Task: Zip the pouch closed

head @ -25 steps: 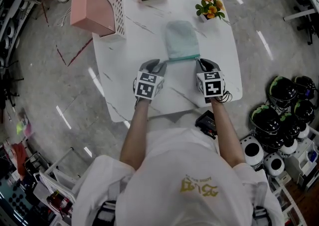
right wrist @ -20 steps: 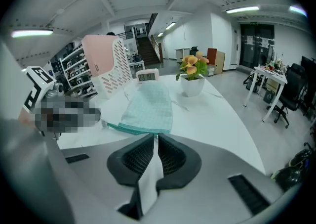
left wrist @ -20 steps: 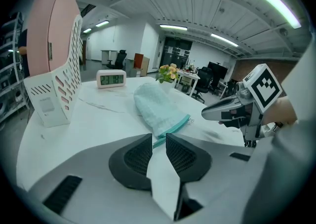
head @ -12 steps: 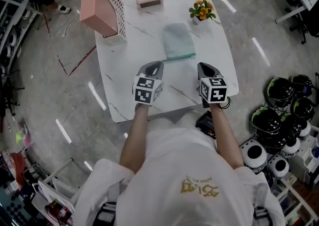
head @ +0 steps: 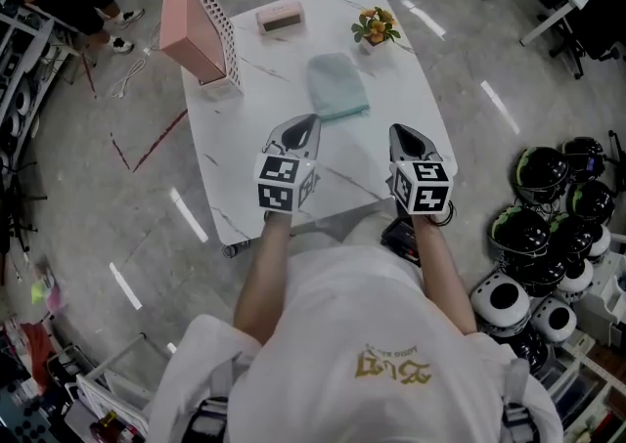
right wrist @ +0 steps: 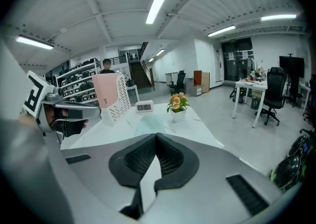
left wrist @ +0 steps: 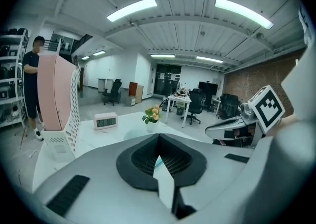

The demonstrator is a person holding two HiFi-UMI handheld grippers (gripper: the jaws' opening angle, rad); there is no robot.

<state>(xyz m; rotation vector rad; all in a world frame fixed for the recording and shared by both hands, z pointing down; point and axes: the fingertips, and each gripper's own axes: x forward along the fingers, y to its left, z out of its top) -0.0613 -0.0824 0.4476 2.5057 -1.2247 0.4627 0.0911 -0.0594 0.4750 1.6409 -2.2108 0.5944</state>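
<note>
On table (head: 411,89): one pouch (head: 337,86), one clock (head: 280,17); left gripper (head: 309,122), right gripper (head: 397,130) clenched empty.

Pale teal pouch (head: 338,85) lies flat on the table's middle.

Bare tabletop (head: 403,91) lies open around the pouch (head: 337,85); pink rack (head: 199,25), clock (head: 280,17) and flowerpot (head: 375,30) line the far edge.

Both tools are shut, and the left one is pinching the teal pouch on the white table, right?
Not quite. The left tool is shut on nothing, as the left gripper view shows; the teal pouch lies free on the white table ahead of it. The right tool is shut too.
</note>
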